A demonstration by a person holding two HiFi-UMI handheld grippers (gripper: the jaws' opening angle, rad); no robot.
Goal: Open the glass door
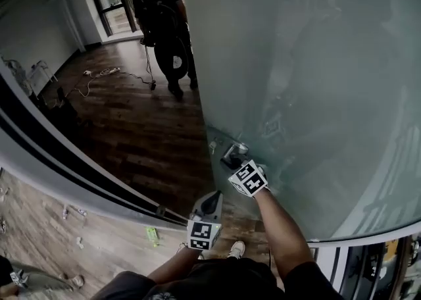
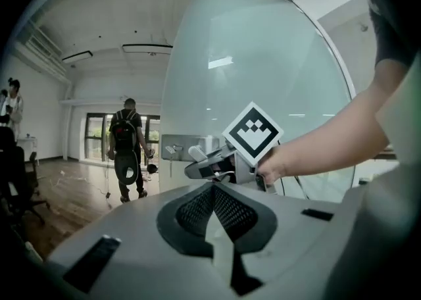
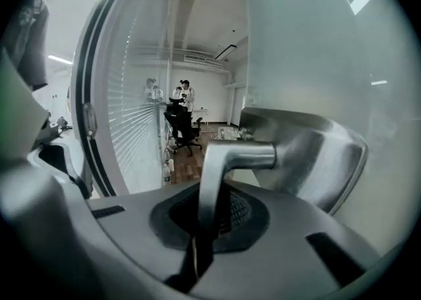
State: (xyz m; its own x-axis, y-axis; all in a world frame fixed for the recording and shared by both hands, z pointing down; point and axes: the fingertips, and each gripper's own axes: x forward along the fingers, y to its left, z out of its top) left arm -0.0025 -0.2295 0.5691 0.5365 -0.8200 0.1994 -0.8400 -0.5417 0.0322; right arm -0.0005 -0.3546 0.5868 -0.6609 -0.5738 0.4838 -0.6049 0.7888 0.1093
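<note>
Right gripper [image 3: 200, 223] clamps the glass door [image 3: 316, 49] lever handle [image 3: 237, 154], upright at frame centre; left gripper [image 2: 214, 216] closed, empty.

Our left tool [image 2: 214, 208] filled the near foreground, its two jaws pressed together with nothing between them. Just beyond it, our right hand [image 2: 276, 166] held the right tool [image 2: 197, 166]. Its marker cube [image 2: 252, 133] faced us, and its tip reached the door handle [image 2: 195, 153] on the frosted glass door [image 2: 263, 62]. We could not tell from here how that tool's jaws stood. Far off to the left, a person with a backpack [image 2: 127, 147] stood on the wooden floor [image 2: 59, 200] before the windows [image 2: 92, 135]. Another person [image 2: 12, 101] stood at the left edge.
</note>
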